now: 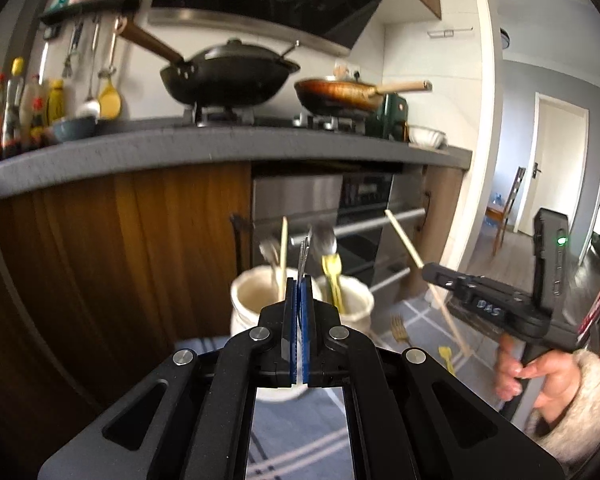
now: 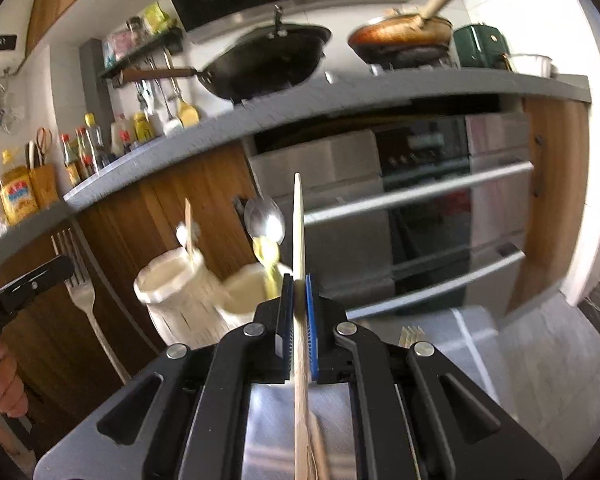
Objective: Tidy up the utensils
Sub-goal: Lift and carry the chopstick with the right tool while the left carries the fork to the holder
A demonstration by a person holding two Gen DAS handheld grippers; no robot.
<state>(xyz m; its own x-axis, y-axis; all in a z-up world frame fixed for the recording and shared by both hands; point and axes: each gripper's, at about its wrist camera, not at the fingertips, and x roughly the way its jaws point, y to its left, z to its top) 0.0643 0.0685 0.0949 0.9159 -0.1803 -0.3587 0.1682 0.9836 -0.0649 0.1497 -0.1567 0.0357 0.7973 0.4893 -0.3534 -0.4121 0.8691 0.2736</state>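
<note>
Daylit kitchen, blurred and bent by fisheye lenses

Light pours from the right, blowing out the white wall [image 2: 580, 80]; the counter [image 1: 220, 148] bows, corners go black, and the wooden cabinets [image 1: 120, 232] smear with motion.

Both grippers, left [image 1: 299, 280] and right [image 2: 299, 278], have fingers clamped together.
</note>
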